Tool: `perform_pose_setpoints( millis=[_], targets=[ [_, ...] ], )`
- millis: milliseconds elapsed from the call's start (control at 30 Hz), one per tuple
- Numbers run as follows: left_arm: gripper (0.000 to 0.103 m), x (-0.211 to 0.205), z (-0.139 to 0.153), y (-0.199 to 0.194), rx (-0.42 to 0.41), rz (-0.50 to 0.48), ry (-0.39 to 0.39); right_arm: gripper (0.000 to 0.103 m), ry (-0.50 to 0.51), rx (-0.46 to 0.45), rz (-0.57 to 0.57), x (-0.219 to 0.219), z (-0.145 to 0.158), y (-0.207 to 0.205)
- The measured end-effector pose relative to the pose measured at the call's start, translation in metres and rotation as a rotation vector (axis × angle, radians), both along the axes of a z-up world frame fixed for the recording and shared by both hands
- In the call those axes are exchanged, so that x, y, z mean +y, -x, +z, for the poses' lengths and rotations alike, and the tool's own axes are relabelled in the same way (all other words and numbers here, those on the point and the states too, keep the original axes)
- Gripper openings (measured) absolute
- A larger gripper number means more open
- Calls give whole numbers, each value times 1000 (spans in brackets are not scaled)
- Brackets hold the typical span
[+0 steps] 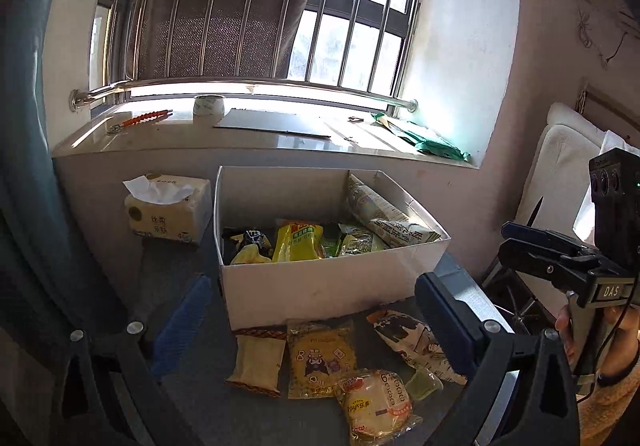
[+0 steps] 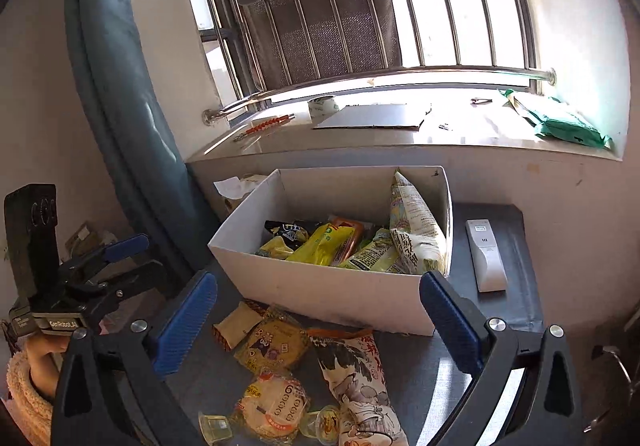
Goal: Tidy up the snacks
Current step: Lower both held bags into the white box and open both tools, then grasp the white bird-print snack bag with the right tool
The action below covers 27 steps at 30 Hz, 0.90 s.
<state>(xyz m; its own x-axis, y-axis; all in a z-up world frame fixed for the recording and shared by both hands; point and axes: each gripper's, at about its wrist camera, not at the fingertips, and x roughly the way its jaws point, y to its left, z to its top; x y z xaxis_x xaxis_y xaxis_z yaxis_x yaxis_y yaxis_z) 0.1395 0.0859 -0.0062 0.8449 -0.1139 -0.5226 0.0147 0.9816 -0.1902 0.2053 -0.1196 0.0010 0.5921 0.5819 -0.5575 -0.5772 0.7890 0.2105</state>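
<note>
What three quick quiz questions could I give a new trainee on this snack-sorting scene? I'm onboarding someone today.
1. True or false: the white box already holds snacks.
2. What lies on the table right of the box in the right wrist view? A) white remote B) tissue pack C) tape roll
3. Fill in: both the left gripper and the right gripper are ____ and hold nothing.

Key: 1 true. 2 A, the white remote. 3 open.

White box (image 1: pixel 320 286) holds snacks; loose packets (image 1: pixel 320 358) on table before it.
</note>
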Motion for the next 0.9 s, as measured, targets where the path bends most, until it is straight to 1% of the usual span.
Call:
perform_pose_setpoints(
  millis=[67, 100, 267, 400, 500, 567, 700, 767, 833, 900],
  targets=[
    [103, -7, -13, 16, 14, -6, 15, 103, 16, -18, 1, -9, -11, 26],
    [103, -12, -20, 23, 31, -3, 23, 103, 28, -15, -17, -14, -19, 38],
    [103, -28, -52, 53, 98, -7, 48, 103, 37, 87, -51, -31, -62, 77],
    [103, -34, -72, 68, 146, -8, 94, 103, 69, 110, -86, -44, -90, 102],
    [103, -37, -85, 72, 180, -15, 107, 103, 57, 170, -84, -52, -106, 103],
    [103, -40, -89, 72, 192, -11, 96, 103, 78, 190, -97, -51, -111, 101],
    [103, -43, -90, 72, 197, -23, 101, 103, 104, 178, -94, -45, -111, 96],
    [103, -43, -91, 71, 203, -23, 99, 103, 102, 173, -84, -41, -109, 91],
    [103, -41, -90, 71, 203, -14, 89, 103, 124, 183, -70, -34, -106, 84],
    [103, -39, -90, 72, 203, -13, 86, 103, 145, 167, -55, -26, -101, 78]
  ],
)
